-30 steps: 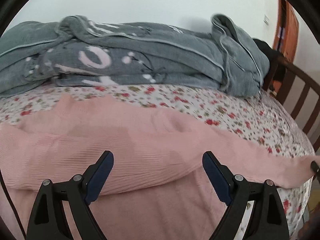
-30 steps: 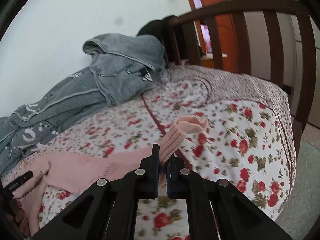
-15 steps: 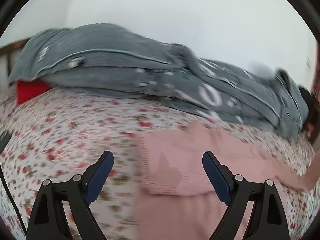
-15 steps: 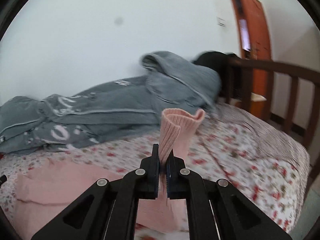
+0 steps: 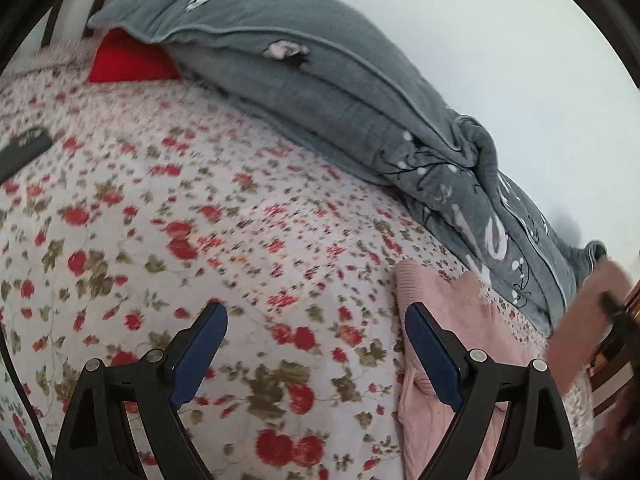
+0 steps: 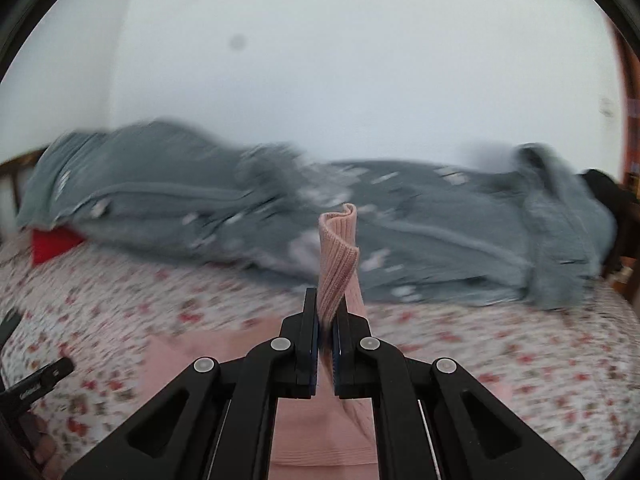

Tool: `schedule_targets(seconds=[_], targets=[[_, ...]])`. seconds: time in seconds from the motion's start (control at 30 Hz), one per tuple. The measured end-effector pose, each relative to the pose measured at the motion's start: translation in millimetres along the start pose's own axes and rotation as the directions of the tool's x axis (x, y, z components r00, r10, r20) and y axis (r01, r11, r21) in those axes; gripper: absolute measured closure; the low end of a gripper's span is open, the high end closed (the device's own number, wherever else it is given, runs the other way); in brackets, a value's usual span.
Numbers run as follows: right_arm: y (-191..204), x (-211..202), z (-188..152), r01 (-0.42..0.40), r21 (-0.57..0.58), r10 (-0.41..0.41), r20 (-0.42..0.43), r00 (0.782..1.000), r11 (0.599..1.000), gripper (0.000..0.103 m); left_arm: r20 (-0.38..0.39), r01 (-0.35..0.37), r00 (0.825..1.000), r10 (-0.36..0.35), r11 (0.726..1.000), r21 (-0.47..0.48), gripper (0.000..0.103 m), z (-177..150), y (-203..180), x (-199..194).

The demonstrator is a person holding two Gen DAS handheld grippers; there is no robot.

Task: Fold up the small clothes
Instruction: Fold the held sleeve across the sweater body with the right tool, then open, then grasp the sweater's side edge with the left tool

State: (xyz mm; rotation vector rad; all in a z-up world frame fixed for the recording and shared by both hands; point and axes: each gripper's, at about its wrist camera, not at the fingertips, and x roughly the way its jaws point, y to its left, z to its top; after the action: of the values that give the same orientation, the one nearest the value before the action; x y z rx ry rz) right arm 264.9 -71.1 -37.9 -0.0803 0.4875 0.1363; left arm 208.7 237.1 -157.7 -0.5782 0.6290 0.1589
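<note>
The right gripper is clamped on the ribbed cuff of the pink garment, which stands up above its fingertips. The left gripper has its fingers spread wide over the floral bedsheet, with the garment's body beside its right finger.

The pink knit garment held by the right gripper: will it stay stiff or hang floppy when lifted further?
Probably floppy: the pink knit garment curls over above the right gripper and trails down to the bedspread. Its ribbed surface likely resists slipping. It looks light.
</note>
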Motion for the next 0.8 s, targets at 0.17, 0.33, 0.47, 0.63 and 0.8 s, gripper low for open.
schedule_targets(seconds=[0.17, 0.33, 0.47, 0.63, 0.8], targets=[[80.7, 37.3, -34.0, -0.09, -0.127, 0.077, -0.106, 0.991, 0.988, 0.098, 0.041, -0.016, 0.999, 0.016, 1.0, -0.007, 0.013, 4.2, 9.7, -9.7], [105.9, 64.3, -66.4, -0.174, -0.113, 0.139, -0.262, 0.955, 0.978, 0.091, 0.007, 0.013, 1.0, -0.013, 1.0, -0.024, 0.013, 3.6, 10.5, -4.0], [98.7, 65.8, -73.2, -0.304, -0.038, 0.272, -0.348, 0.897, 0.952, 0.055, -0.027, 0.049, 0.998, -0.05, 0.998, -0.027, 0.013, -0.1, 3.3, 3.0], [41.2, 18.7, -66.9, -0.29, 0.005, 0.284, -0.225, 0.932, 0.957, 0.042, -0.077, 0.087, 0.993, -0.085, 0.996, 0.022, 0.013, -8.9, -17.5, 14.3], [-37.1, -3.1, -75.2, -0.211, 0.034, 0.213, -0.168, 0.962, 0.977, 0.042, -0.159, 0.223, 0.964, -0.212, 0.973, 0.057, 0.016, -23.0, -53.7, 31.2]])
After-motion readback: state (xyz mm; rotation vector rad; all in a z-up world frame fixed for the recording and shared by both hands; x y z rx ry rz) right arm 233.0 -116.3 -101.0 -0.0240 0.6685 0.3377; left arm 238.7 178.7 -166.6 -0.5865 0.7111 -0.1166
